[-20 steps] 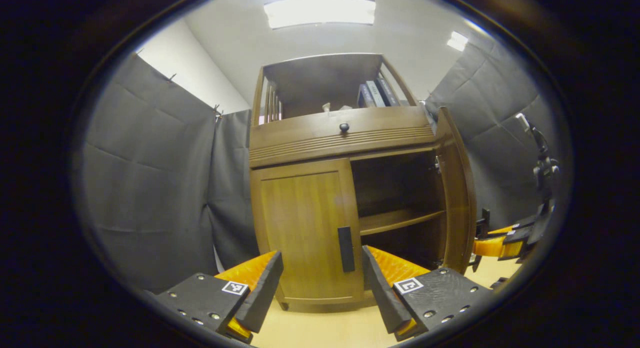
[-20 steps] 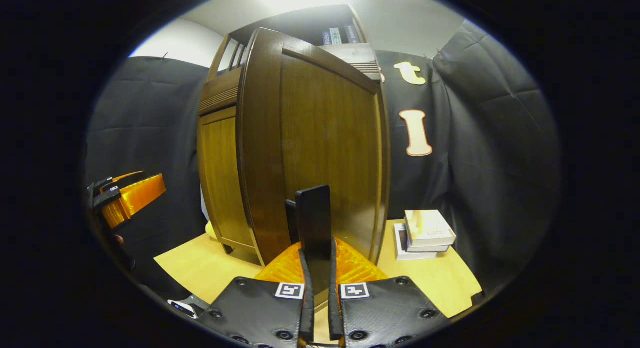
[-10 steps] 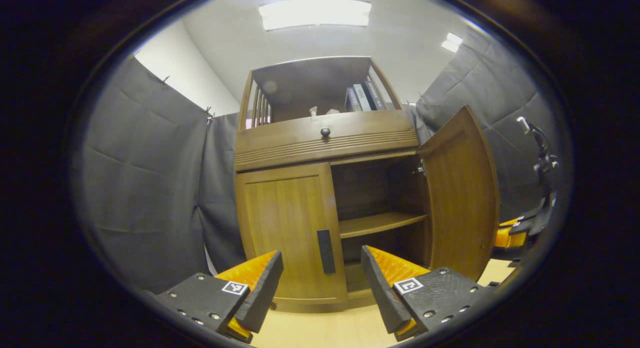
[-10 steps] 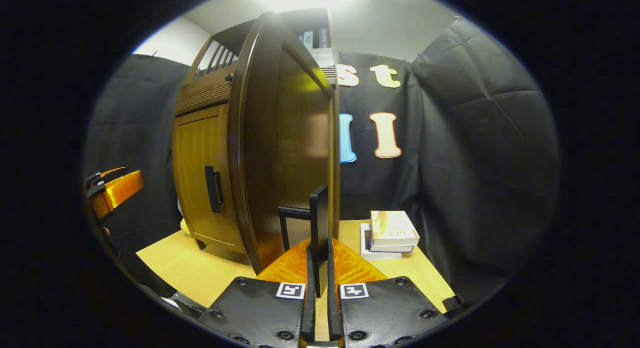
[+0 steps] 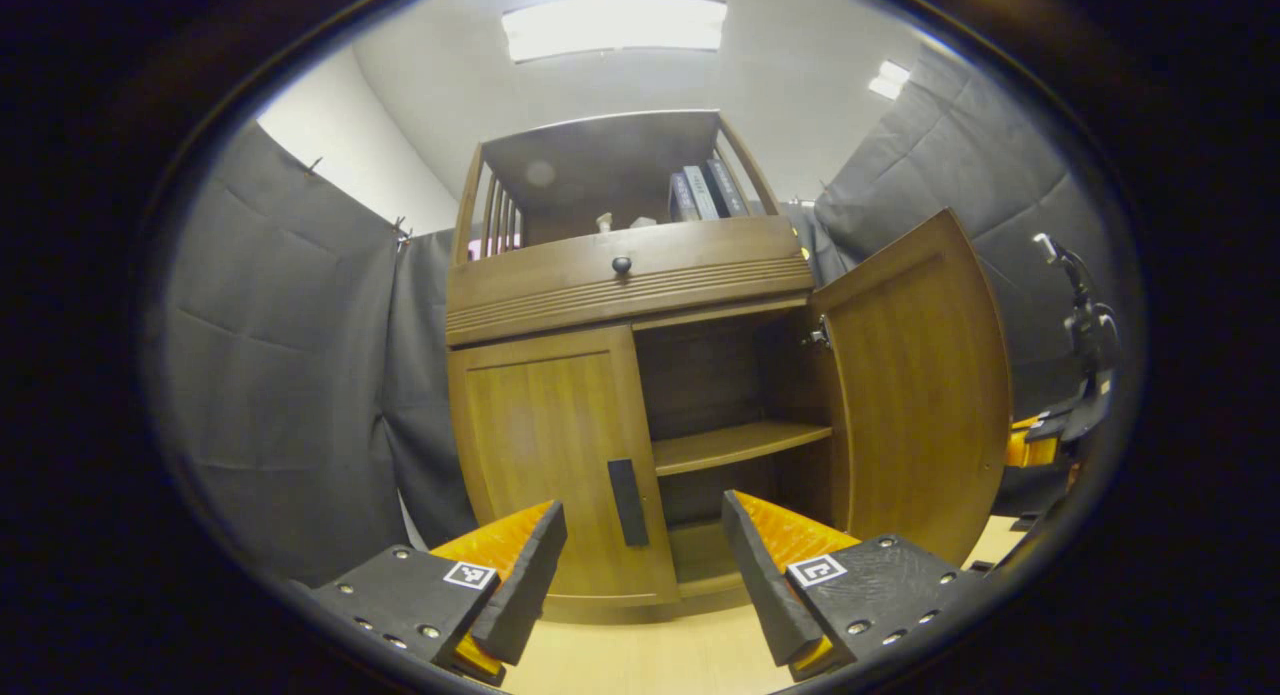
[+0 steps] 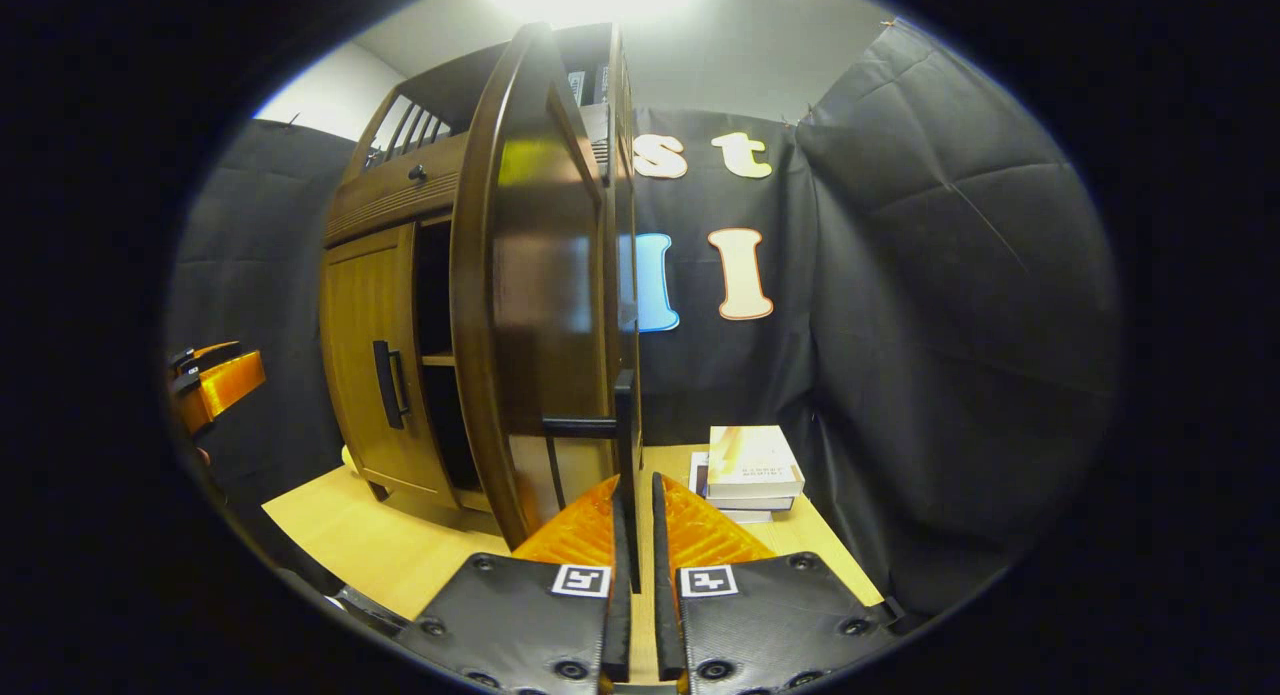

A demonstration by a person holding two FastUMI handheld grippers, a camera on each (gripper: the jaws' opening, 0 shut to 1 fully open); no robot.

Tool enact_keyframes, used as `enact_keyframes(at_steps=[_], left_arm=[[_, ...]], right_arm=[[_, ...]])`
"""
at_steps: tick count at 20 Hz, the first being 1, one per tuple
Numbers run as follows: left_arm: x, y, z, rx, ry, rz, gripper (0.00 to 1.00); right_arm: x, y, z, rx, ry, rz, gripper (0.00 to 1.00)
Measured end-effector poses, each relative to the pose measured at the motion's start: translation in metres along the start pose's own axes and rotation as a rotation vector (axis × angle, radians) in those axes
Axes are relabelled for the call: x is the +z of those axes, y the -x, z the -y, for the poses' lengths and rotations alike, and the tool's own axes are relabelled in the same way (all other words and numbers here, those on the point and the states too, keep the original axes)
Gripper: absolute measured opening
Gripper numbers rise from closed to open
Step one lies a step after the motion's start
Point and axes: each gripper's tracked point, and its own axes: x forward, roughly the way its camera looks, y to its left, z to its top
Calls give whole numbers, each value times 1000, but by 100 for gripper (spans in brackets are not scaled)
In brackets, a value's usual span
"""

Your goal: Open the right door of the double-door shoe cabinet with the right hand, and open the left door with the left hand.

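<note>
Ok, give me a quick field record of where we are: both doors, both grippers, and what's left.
right door: swung wide open, shelf inside exposed
right gripper: shut on right door handle
left door: closed
left door handle: untouched
left gripper: open, short of the left door handle
other items: stack of books on the floor
remaining: open the left door

Black cloth walls, lit ceiling panel, pale wooden floor.
</note>
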Motion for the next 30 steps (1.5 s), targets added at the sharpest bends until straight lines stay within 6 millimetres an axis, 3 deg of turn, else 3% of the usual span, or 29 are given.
enact_keyframes(at_steps=[1, 2, 3, 4, 7, 12, 19, 29, 30], left_arm=[[0, -1, 0, -1, -2, 2, 92], [0, -2, 0, -3, -2, 3, 92], [0, -3, 1, -5, -1, 1, 92], [-2, -3, 1, -8, 2, -1, 92], [-3, -5, 2, -17, 5, -4, 92], [-10, -8, 0, -21, -2, -12, 92], [-23, -22, -1, -30, 15, -50, 91], [-44, -39, -2, -45, 23, -102, 88], [-46, -39, -2, -44, 24, -109, 92]], right_arm=[[-1, 2, 3, -13, 0, 5, 14], [-1, 8, 7, -28, 10, 10, 23], [-1, 13, 12, -46, 20, 14, 22], [-2, 17, 15, -62, 24, 17, 34], [4, 29, 22, -112, 62, 27, 52], [32, 54, 36, -190, 87, 90, 97], [52, 74, 61, -341, 50, 128, 98], [39, 83, 69, -489, 13, 78, 98], [39, 83, 68, -495, 11, 75, 97]])
